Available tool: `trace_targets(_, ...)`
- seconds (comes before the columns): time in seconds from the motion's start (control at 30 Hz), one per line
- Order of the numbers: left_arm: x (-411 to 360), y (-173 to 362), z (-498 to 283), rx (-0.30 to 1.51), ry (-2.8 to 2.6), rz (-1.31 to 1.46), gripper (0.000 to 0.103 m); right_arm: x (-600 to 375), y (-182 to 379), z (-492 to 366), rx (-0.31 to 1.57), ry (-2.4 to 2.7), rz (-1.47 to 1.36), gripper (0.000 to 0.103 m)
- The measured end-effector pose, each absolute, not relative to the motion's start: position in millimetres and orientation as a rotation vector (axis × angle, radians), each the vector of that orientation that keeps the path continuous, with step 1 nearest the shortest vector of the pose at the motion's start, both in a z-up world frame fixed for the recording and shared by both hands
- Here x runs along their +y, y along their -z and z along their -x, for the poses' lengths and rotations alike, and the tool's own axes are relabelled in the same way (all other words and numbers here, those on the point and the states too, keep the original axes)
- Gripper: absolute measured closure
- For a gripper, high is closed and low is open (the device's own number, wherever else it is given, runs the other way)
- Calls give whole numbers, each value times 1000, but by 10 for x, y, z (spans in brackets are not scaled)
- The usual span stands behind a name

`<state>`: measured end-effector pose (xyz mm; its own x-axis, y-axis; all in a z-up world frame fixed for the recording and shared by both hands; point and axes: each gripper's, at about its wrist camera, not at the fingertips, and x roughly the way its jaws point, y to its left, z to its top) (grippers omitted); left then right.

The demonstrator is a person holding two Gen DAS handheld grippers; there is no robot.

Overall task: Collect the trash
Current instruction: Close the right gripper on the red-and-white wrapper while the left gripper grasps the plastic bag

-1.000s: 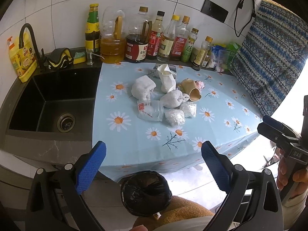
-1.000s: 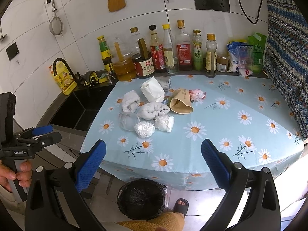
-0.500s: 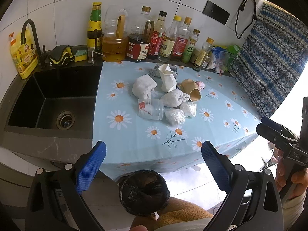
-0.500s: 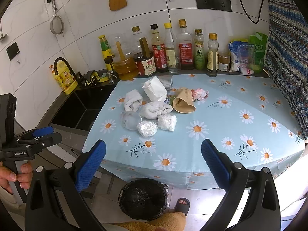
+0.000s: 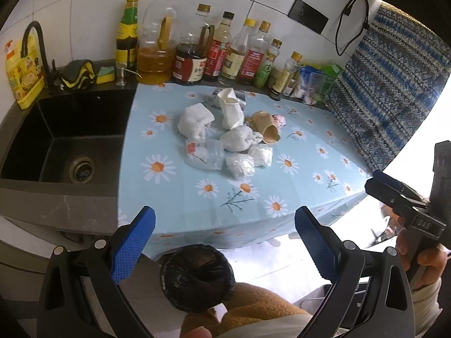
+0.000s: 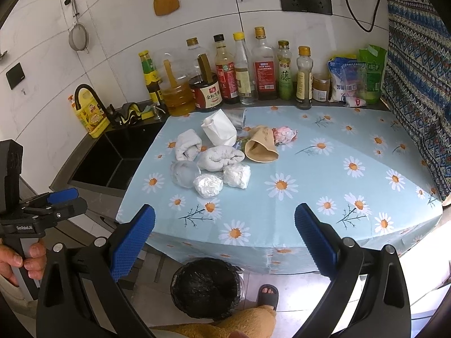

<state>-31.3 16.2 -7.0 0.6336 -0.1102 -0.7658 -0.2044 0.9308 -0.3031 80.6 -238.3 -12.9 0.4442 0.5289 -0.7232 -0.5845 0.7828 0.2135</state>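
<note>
Both grippers, left (image 5: 225, 235) and right (image 6: 225, 233), are spread wide and empty, with the trash (image 6: 210, 184) straight ahead, about equally near.

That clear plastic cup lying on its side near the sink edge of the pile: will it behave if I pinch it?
The clear plastic cup looks thin and crumpled, so it will probably cave in under the pads. Lying on its side, it may roll if nudged. It appears empty, so likely very light.

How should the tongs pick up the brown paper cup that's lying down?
The brown paper cup lies on its side, squashed, its open mouth facing the table's front edge. Come from above and pinch across the flattened wall near the mouth, where it looks thin enough to fit. The right tongs are open and nearer, I think.
</note>
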Motion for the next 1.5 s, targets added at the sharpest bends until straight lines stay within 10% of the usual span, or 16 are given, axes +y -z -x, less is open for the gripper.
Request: trace_targets(1.5,-76,1325,-1390,1076,-238,634,12,-2329,1272,-3418,1020,-964,225,5)
